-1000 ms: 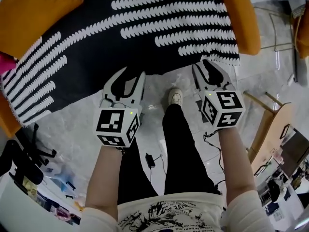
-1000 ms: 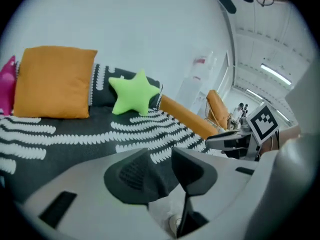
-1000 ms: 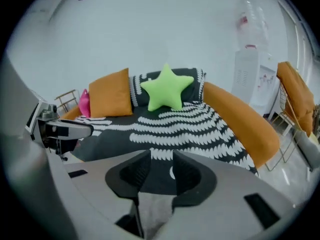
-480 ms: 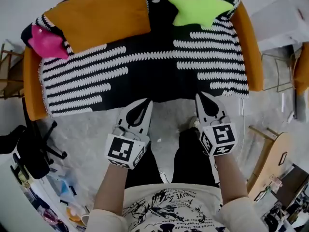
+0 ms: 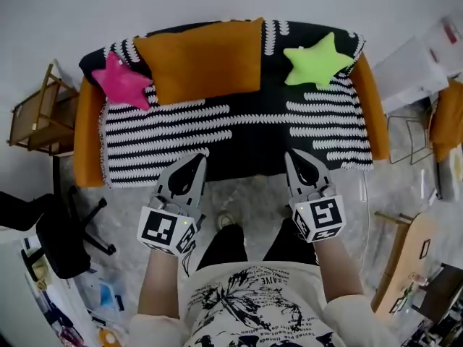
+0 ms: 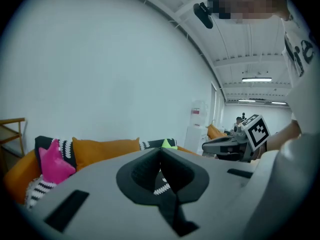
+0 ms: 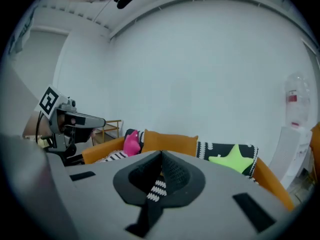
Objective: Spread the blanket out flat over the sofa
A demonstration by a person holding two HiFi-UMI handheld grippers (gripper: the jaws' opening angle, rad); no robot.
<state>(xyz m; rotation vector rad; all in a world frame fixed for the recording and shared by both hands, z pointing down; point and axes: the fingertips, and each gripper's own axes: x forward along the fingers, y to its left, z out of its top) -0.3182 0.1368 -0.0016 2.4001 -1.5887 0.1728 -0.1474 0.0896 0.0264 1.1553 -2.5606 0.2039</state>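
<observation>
- Head view: the black-and-white striped blanket (image 5: 181, 118) lies spread over the orange sofa (image 5: 370, 107). It covers the seat and the back rest from one arm to the other.
- Three cushions stand on the blanket against the back rest: a pink star cushion (image 5: 123, 82) at the left, a big orange cushion (image 5: 199, 60) beside it, and a green star cushion (image 5: 318, 58) at the right.
- The left gripper (image 5: 194, 159) and the right gripper (image 5: 295, 157) are held side by side in front of the sofa, with their tips pointing at the front edge of the blanket. The person's legs stand on the grey floor (image 5: 249, 194) below them.
- A wooden chair (image 5: 35, 110) stands to the left of the sofa, and a black office chair (image 5: 52, 230) is nearer to the person.
- Left gripper view: the fingers (image 6: 150, 160) are pressed together at the tip and hold nothing. The sofa with the blanket is well apart behind them, and the right gripper is seen at the right side.
- Right gripper view: the fingers (image 7: 172, 166) are also closed on each other, with nothing between them. Beyond them the blanket covers the back rest behind the green star cushion. The left gripper is at the left side.
</observation>
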